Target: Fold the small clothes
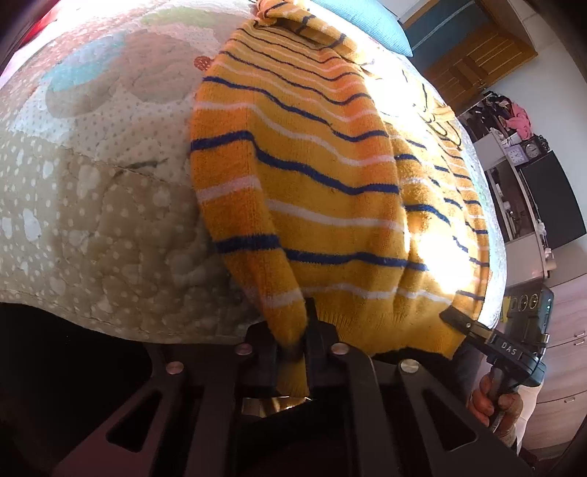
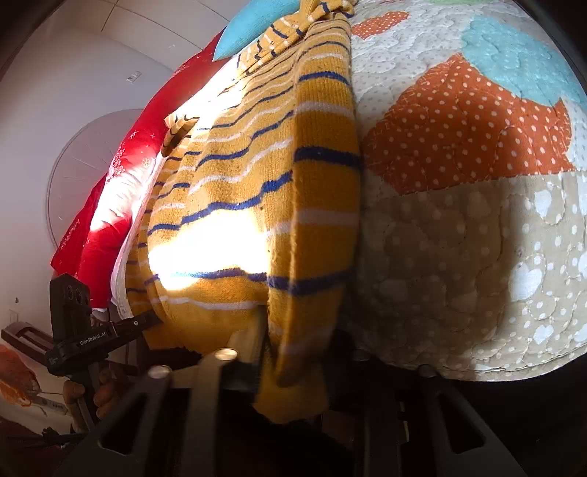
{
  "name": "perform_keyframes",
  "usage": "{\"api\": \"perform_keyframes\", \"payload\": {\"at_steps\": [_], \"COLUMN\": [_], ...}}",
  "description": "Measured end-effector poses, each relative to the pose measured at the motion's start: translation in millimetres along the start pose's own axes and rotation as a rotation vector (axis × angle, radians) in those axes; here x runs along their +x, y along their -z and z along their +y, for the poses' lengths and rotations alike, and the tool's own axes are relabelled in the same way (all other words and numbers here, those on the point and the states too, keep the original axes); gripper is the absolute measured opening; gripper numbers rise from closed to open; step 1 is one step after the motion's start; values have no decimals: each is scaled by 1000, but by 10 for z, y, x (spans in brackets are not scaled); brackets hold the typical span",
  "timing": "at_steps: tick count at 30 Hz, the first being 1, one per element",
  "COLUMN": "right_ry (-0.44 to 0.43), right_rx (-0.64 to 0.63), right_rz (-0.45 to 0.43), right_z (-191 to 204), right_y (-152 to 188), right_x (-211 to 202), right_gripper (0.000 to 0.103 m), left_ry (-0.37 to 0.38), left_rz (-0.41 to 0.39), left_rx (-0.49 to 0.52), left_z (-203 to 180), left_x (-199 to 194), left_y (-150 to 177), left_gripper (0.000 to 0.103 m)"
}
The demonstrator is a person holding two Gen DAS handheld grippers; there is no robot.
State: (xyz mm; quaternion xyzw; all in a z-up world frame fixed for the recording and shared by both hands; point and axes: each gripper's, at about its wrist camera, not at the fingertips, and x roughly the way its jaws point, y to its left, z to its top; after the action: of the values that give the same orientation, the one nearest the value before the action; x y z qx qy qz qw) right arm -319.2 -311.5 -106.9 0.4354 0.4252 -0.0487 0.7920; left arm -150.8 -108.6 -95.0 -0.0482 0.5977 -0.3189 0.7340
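Observation:
A small yellow knit sweater (image 1: 323, 176) with blue and white stripes lies lengthwise on a quilted bed, its sides folded inward. My left gripper (image 1: 293, 330) is shut on the near left corner of its hem at the bed's front edge. My right gripper (image 2: 293, 348) is shut on the near right corner of the same sweater (image 2: 256, 205). Each gripper shows in the other's view: the right one (image 1: 462, 323) touches the hem at the lower right, the left one (image 2: 143, 323) at the lower left.
The patchwork quilt (image 1: 91, 190) has dotted beige, orange and blue patches (image 2: 477, 146). A blue pillow (image 2: 253, 25) and a red blanket (image 2: 121, 183) lie at the far end. Shelves with clocks and a dark screen (image 1: 543, 198) stand to the right of the bed.

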Motion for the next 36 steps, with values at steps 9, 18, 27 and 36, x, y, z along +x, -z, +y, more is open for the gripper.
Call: {"api": "perform_keyframes", "payload": {"at_steps": [9,18,27,36], "right_ry": [-86,-104,-92,-144], "right_rx": [-98,-142,26,81], "right_rz": [-46,-139,-150,-243], "right_z": [345,597,333,285], "right_y": [-153,-1030,-1742,-1902], "right_x": [-303,-190,243,-75], "right_gripper": [12,12,13,55], "left_ry": [74,50,61,62], "left_rz": [-103,-183,-183,-302], "left_rx": [20,32,-45,-28], "left_z": [-147,-285,-229,-64], "left_x": [-501,-306,-150,-530], "left_y": [-140,-1150,-1747,-1810], "left_gripper": [9,9,28,77]}}
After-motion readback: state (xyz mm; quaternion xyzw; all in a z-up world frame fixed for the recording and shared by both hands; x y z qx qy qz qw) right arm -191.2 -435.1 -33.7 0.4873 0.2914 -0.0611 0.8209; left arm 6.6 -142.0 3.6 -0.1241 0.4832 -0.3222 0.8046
